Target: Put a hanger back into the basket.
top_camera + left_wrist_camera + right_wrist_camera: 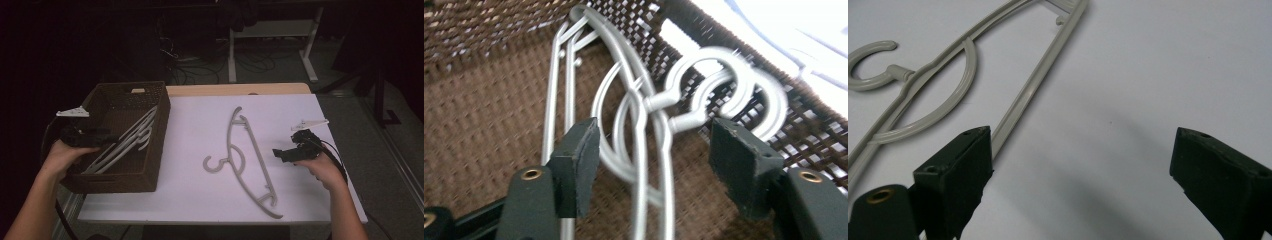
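On the white bench (200,200), flat and just left of the spread, empty right gripper (285,154), lies 1 grey plastic hanger (250,155), judged light, stiff, slippery, best pinched mid-bar; left gripper (102,136), released, hovers over hangers in the brown woven basket (115,182).

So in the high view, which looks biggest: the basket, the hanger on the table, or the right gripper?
1. Wicker basket
2. Hanger on the table, long but thin
3. Right gripper, clearly smallest

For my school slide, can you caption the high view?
Left tool over hangers in the wicker basket; right tool open beside a grey hanger.
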Motion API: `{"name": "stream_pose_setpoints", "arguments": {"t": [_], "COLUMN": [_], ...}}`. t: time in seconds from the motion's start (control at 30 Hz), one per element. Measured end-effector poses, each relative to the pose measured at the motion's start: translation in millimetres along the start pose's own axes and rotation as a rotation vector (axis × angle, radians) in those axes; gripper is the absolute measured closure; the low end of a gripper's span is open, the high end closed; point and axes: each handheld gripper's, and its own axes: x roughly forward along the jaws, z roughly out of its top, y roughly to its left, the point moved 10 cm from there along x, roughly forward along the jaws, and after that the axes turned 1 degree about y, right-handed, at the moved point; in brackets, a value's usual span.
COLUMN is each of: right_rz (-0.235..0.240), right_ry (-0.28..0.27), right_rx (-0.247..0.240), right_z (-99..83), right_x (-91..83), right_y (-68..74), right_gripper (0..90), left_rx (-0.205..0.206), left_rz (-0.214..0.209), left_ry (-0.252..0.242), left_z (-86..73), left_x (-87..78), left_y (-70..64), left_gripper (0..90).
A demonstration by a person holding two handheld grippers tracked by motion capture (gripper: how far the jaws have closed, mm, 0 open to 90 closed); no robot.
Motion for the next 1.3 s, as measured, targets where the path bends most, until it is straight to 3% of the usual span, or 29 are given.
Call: {"name": "stream_pose_setpoints", "arguments": {"t": [0.2, 0.43, 0.83, 1.1, 1.3], "right_rz": [0.007, 0.004, 0.053, 0.062, 0.042], "right_ry": [0.001, 0.025, 0.032, 0.071, 0.105], "right_rx": [0.007, 0.025, 0.012, 0.004, 0.027], "right_z": [0.9, -1.2, -4.4, -7.7, -9.7], "right_x": [-0.4, 3.6, 1.8, 14.2, 28.1], "right_y": [3.5, 8.9, 34.3, 50.8, 48.8], "right_gripper": [9.9, 11.3, 18.4, 34.4, 47.9], "left_rx": [0.031, 0.070, 0.169, 0.201, 0.222], "left_rz": [-0.036, -0.129, -0.247, -0.283, -0.304], "left_ry": [-0.048, -0.106, -0.118, -0.111, -0.071], "left_z": [21.4, 47.8, 81.3, 87.4, 74.9], "left_x": [0.7, 8.8, 48.5, 84.9, 114.0], "left_y": [-25.7, -66.1, -148.0, -189.1, -209.9], "left_gripper": [27.7, 23.5, 17.6, 17.6, 17.6]}}
